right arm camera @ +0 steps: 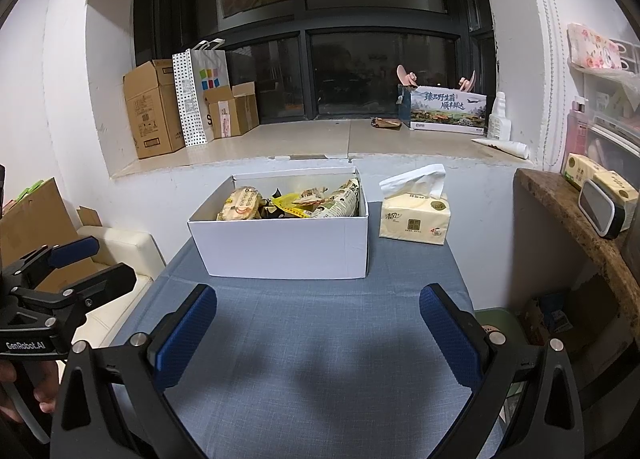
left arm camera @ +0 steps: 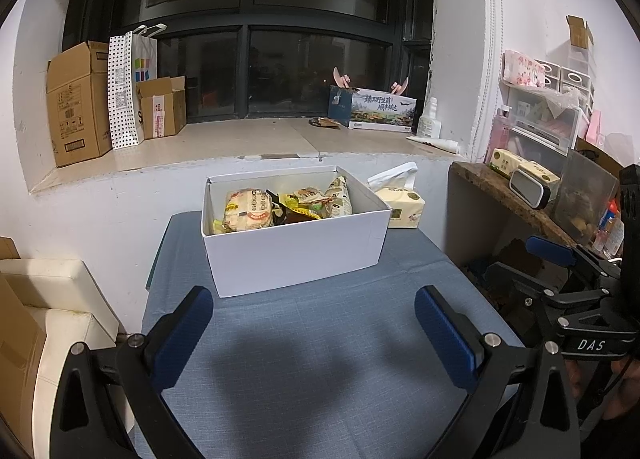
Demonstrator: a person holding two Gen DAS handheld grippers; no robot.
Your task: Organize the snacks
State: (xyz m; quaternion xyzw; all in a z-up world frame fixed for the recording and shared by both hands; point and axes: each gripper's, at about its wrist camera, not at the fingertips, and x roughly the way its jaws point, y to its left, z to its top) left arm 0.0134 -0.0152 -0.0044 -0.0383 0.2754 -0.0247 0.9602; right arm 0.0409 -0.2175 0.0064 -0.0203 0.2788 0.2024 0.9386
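Blue-grey cloth covers the table, which carries one white cardboard box near its far edge, below the windowsill. Its long axis runs left to right across both views, its open top facing up, one long wall turned toward the grippers. Inside lie the snack packets, heaped so they overlap; the round yellow-and-red packet at the left reads clearly, while the rest are partly hidden by the box's near wall and by each other, so no count is certain. One yellow tissue pack stands just beside the box's right end, a white sheet sticking up from it. Both tools hover over bare cloth, well apart from the box: the left gripper has its blue pads spread wide with nothing between them, and the right gripper is likewise spread and empty.
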